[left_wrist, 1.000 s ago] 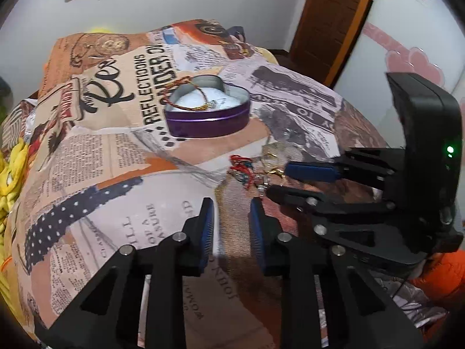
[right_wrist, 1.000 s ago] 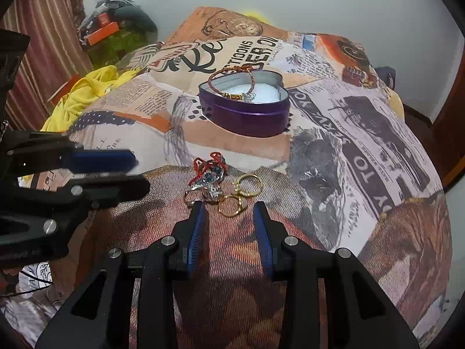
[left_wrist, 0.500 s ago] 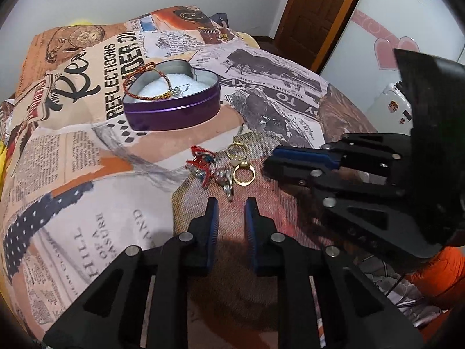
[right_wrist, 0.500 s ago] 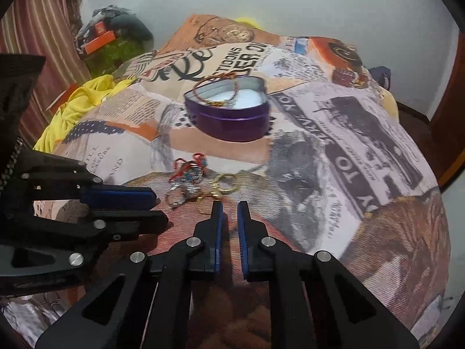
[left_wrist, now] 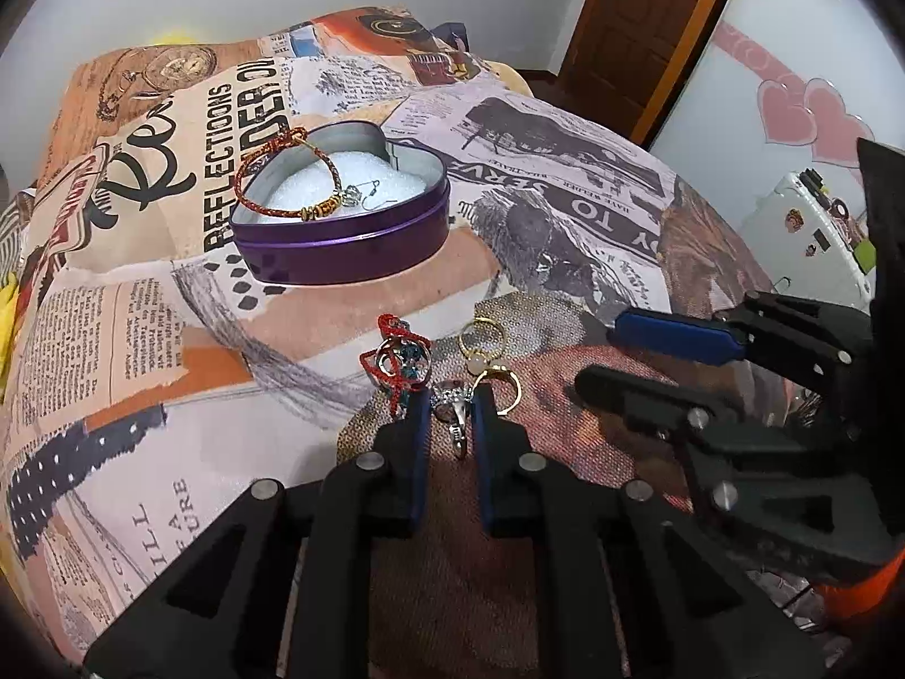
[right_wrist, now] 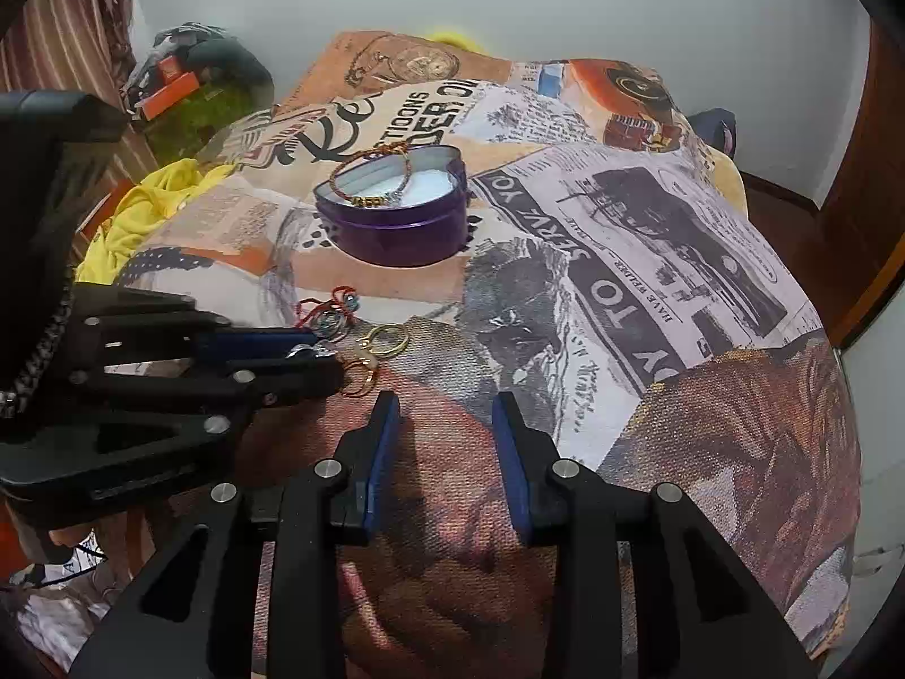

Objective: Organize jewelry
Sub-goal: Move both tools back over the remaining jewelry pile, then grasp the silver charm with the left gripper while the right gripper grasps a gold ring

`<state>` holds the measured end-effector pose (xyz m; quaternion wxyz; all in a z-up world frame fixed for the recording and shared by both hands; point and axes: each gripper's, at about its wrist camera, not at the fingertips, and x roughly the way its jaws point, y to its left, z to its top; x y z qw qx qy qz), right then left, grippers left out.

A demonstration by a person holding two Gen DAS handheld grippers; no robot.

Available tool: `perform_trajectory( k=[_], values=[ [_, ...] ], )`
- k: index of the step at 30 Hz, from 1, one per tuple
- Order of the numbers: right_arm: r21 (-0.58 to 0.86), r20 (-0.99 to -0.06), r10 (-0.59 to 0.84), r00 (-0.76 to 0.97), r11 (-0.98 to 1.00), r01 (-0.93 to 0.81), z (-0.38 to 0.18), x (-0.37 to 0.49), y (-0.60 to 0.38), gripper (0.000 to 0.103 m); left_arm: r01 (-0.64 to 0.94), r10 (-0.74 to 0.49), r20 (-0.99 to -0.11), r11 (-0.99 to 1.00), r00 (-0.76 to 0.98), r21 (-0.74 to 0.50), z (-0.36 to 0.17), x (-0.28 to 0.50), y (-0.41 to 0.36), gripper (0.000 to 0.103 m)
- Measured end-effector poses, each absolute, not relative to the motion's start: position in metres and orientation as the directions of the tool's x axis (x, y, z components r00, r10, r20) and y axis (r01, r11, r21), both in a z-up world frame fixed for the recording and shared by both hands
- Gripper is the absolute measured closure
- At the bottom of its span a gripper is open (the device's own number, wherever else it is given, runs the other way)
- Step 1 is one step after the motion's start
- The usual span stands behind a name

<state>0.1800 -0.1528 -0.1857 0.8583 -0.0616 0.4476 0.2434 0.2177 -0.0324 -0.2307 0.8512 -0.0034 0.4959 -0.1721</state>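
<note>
A purple heart-shaped tin [left_wrist: 339,249] [right_wrist: 396,232] with white foam sits on the bedspread. A red-and-gold bracelet [left_wrist: 249,192] hangs over its rim, and a silver earring [left_wrist: 362,195] lies inside. In front of it lies a small pile: a red cord bracelet [left_wrist: 396,362] [right_wrist: 334,305], two gold rings [left_wrist: 481,334] [right_wrist: 387,339] and a silver piece [left_wrist: 455,407]. My left gripper [left_wrist: 449,396] [right_wrist: 328,356] is closing, its jaws narrow, with the silver piece between the pads but not clearly pressed. To the right of the pile my right gripper [right_wrist: 444,413] [left_wrist: 597,356] is opening, with nothing between its fingers.
The newspaper-print bedspread [right_wrist: 650,260] falls away at the right and near edges. A yellow cloth [right_wrist: 141,209] lies at the far left. A wooden door [left_wrist: 639,28] and a white cabinet with pink hearts [left_wrist: 792,113] stand beyond the bed.
My left gripper has moved forward onto the jewelry pile and narrowed around the silver piece. My right gripper shut, then opened again, and now sits to the right of the pile.
</note>
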Motion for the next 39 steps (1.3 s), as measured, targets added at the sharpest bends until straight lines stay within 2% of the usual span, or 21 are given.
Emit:
perform_trajectory(
  k=[17,20,23,30,34,37,38,39],
  values=[
    [0.092,-0.808,0.38,0.45,0.837,-0.54,-0.198,0.184,-0.109,0.073,0.207,-0.275,-0.806,0.959,0.524,-0.192,-0.208,0.193,0.018,0.09],
    [0.082,-0.807,0.374,0.457,0.837,-0.541,-0.199,0.184,-0.107,0.087,0.203,-0.279,-0.802,0.959,0.528,-0.2,-0.208,0.192,0.021,0.09],
    [0.098,-0.807,0.382,0.451,0.839,-0.535,-0.198,0.185,-0.109,0.097,0.205,-0.283,-0.797,0.958,0.533,-0.203,-0.205,0.19,0.021,0.09],
    [0.136,-0.798,0.406,0.445,0.841,-0.524,-0.194,0.184,-0.113,0.099,0.21,-0.281,-0.787,0.958,0.549,-0.196,-0.199,0.188,0.02,0.09],
    [0.106,-0.792,0.398,0.463,0.837,-0.537,-0.187,0.178,-0.11,0.099,0.205,-0.279,-0.783,0.959,0.556,-0.196,-0.196,0.187,0.023,0.09],
    [0.103,-0.792,0.398,0.463,0.834,-0.542,-0.183,0.176,-0.108,0.094,0.198,-0.276,-0.78,0.96,0.562,-0.197,-0.195,0.187,0.026,0.09],
    [0.106,-0.795,0.398,0.458,0.834,-0.542,-0.183,0.177,-0.107,0.085,0.196,-0.276,-0.779,0.96,0.563,-0.199,-0.194,0.186,0.027,0.09],
    [0.109,-0.799,0.397,0.452,0.835,-0.54,-0.183,0.179,-0.107,0.07,0.194,-0.276,-0.778,0.96,0.564,-0.2,-0.194,0.186,0.028,0.09]
  ],
)
